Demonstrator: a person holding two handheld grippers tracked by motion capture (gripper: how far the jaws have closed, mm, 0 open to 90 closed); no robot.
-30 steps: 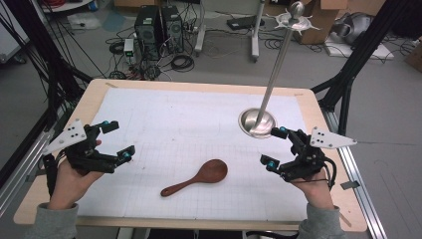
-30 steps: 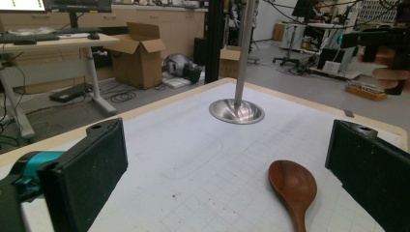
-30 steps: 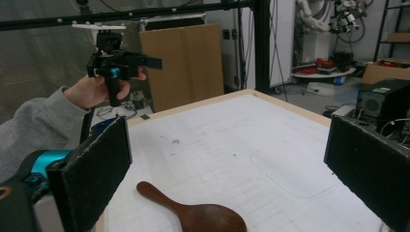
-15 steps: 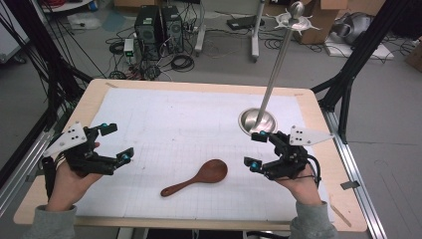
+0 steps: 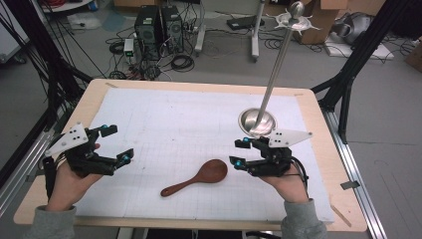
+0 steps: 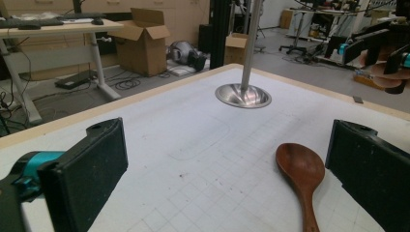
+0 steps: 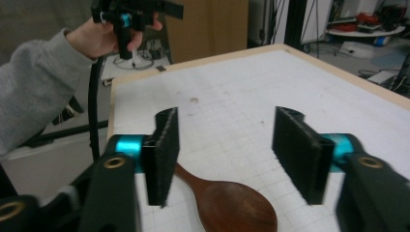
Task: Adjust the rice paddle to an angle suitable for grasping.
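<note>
A dark wooden spoon lies flat on the white gridded mat, bowl to the right, handle pointing left and toward the front edge. My right gripper is open just right of the spoon's bowl, jaws facing it; in the right gripper view the spoon lies low between the two pads. My left gripper is open at the left side of the mat, well apart from the spoon, holding nothing.
A metal stand with a round dish base and a tall pole rises at the mat's back right, just behind my right gripper. The wooden table edge frames the mat. Cables, computers and boxes lie on the floor beyond.
My right gripper has moved left, from the table's right side to right beside the spoon's bowl. The left gripper has barely moved. The spoon has stayed put.
</note>
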